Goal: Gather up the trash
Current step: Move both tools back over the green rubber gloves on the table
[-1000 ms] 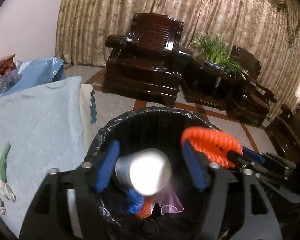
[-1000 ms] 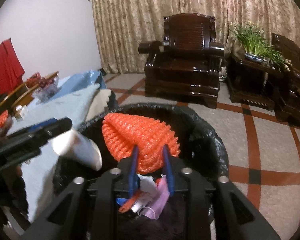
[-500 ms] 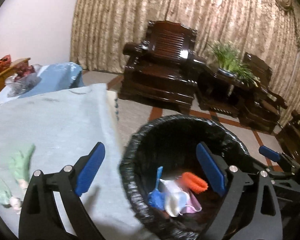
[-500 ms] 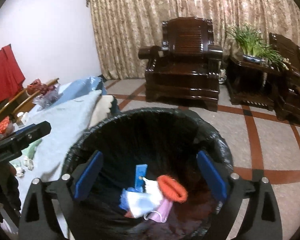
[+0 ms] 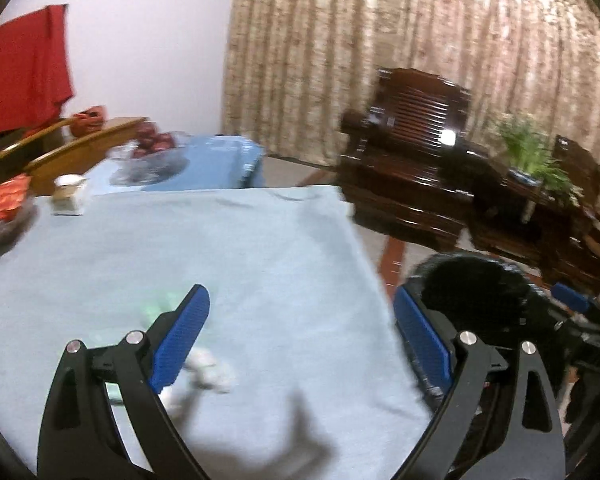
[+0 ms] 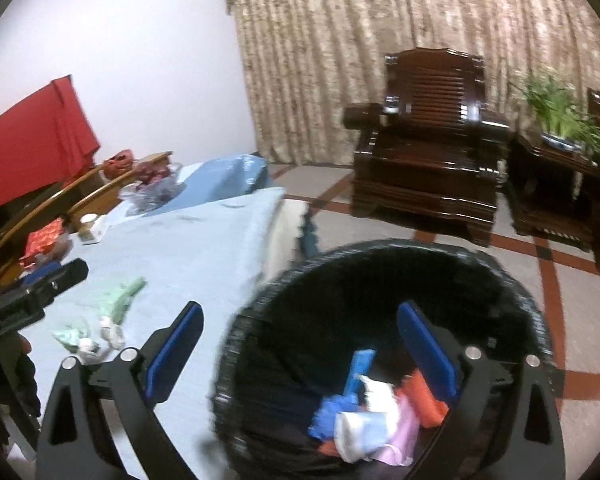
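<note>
A black-lined trash bin [image 6: 384,276] stands beside the table and holds an orange foam net [image 6: 424,400], a white cup [image 6: 356,428] and other scraps. My right gripper [image 6: 300,356] is open and empty above the bin's left rim. My left gripper [image 5: 300,340] is open and empty over the light blue tablecloth [image 5: 228,248], with the bin [image 5: 476,284] at its right. Green and white scraps [image 6: 96,320] lie on the cloth; in the left wrist view they [image 5: 208,368] lie between the jaws, blurred.
A glass fruit bowl [image 5: 152,156], a small cup [image 5: 68,196] and red packets [image 5: 4,204] sit at the table's far side. Dark wooden armchairs [image 6: 428,136] and a potted plant [image 6: 560,112] stand by the curtain. The left gripper [image 6: 40,288] shows at the left.
Both grippers opened and dropped the cup and the orange net into the bin. The left gripper has since swung left over the table; the right has shifted left too.
</note>
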